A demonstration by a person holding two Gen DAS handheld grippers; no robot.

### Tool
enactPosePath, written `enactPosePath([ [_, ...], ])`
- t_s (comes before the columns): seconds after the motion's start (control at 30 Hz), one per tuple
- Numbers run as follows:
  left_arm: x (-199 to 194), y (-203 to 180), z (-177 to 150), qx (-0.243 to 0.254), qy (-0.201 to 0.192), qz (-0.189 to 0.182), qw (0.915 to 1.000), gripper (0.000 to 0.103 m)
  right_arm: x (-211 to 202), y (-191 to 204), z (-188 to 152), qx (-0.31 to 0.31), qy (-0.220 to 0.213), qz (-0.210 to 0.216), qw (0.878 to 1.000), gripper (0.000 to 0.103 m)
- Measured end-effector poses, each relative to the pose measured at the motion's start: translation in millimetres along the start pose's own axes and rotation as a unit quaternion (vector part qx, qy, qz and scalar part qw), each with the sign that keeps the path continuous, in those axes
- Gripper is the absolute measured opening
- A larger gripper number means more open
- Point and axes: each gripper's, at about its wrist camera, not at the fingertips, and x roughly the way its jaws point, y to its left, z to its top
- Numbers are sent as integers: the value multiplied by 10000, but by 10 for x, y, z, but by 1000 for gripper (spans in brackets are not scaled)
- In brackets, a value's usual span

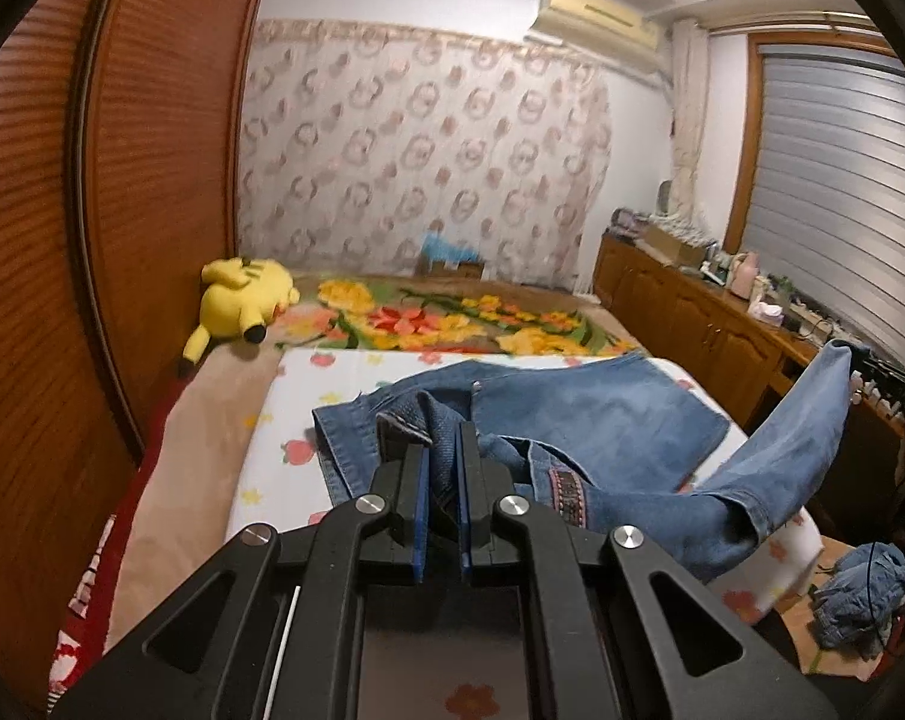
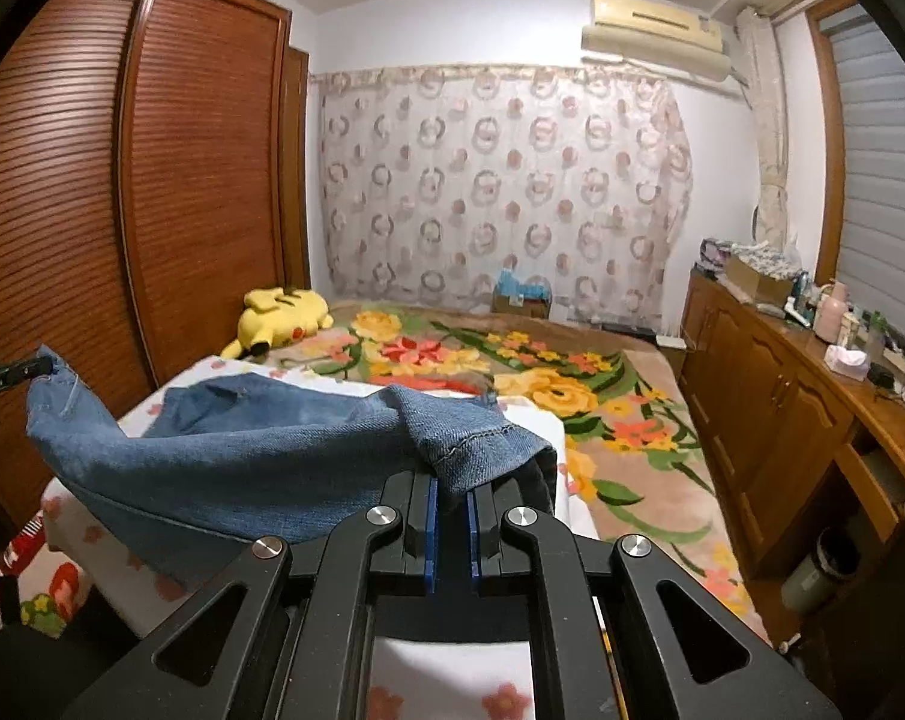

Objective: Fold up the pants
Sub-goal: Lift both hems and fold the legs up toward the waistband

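On the bed, in the left wrist view, blue denim pants (image 1: 578,414) lie partly spread over a white sheet printed with flowers (image 1: 272,468). The left gripper (image 1: 443,450) is clamped on a bunched fold of the denim, its blue-padded fingers (image 1: 419,516) pressed against the cloth on both sides. One pant leg stretches off to the right and rises, its hem pinched by the tip of the right gripper (image 1: 860,354) at the frame's edge. A yellow plush toy (image 1: 242,300) lies beyond on a floral blanket (image 1: 452,318), near the wooden wardrobe (image 1: 92,210). A second heap of denim (image 1: 866,600) sits on the floor to the right of the bed.

In the right wrist view, the right gripper (image 2: 451,498) is closed on a hemmed edge of the pants (image 2: 260,456), which drapes over its fingers. The denim hangs in a taut span toward the left, where the left gripper (image 2: 14,375) pinches another corner above the sheet (image 2: 92,528). A wooden sideboard (image 2: 782,396) runs along the right wall.
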Motion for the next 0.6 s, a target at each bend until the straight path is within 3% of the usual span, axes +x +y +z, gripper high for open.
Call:
enactPosePath([
  [0.5, 879, 115, 392, -33, 267, 232, 9994, 8, 1074, -198, 713, -24, 266, -73, 9996, 7],
  [0.6, 1048, 184, 440, -96, 345, 285, 9990, 8, 1290, -222, 724, -16, 297, -25, 9996, 7],
])
